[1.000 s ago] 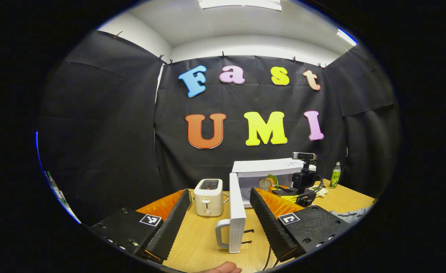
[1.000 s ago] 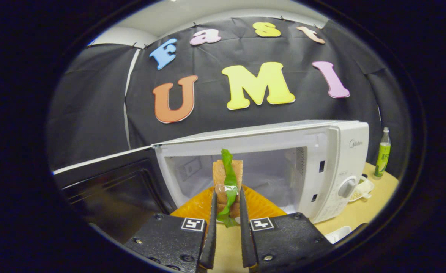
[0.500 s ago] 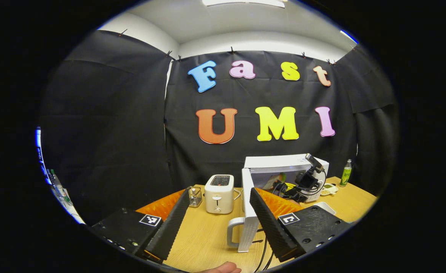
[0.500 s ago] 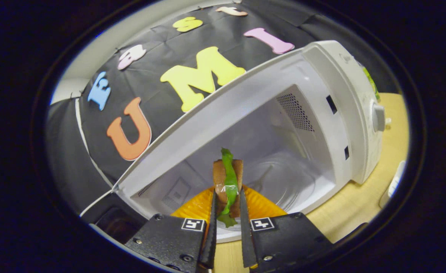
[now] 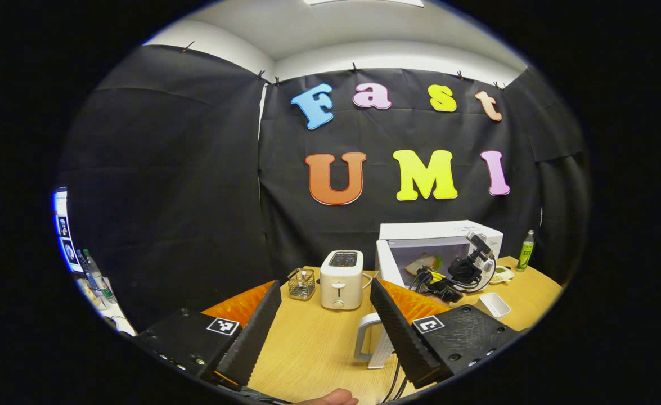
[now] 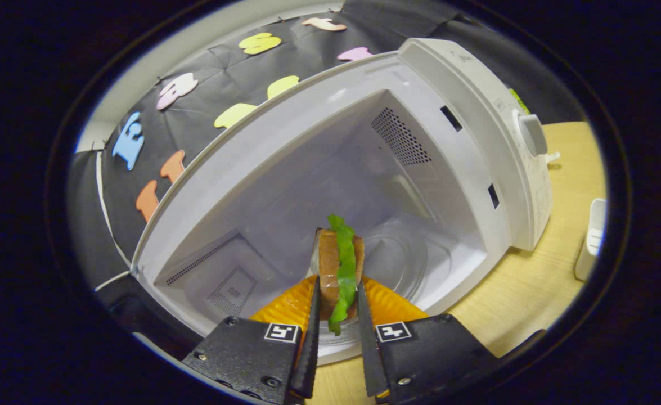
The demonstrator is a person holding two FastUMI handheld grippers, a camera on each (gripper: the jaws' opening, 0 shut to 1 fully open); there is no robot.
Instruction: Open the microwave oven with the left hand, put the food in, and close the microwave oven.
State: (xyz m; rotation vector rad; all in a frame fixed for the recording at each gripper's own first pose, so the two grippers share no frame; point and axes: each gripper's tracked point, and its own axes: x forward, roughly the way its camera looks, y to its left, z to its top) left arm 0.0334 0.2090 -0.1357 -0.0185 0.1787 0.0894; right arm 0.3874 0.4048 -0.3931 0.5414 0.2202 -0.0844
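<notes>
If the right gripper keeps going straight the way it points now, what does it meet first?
Probably the microwave cavity: the right gripper, shut on the sandwich, aims through the open front, likely toward the glass turntable or back wall. Depth is hard to judge; nothing else seems to lie between.

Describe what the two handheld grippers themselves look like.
Each gripper, left gripper and right gripper, has black blocky bodies bearing small square black-and-white tags, and long flat fingers with ridged faces. Black and yellow cables trail from the right one.
</notes>
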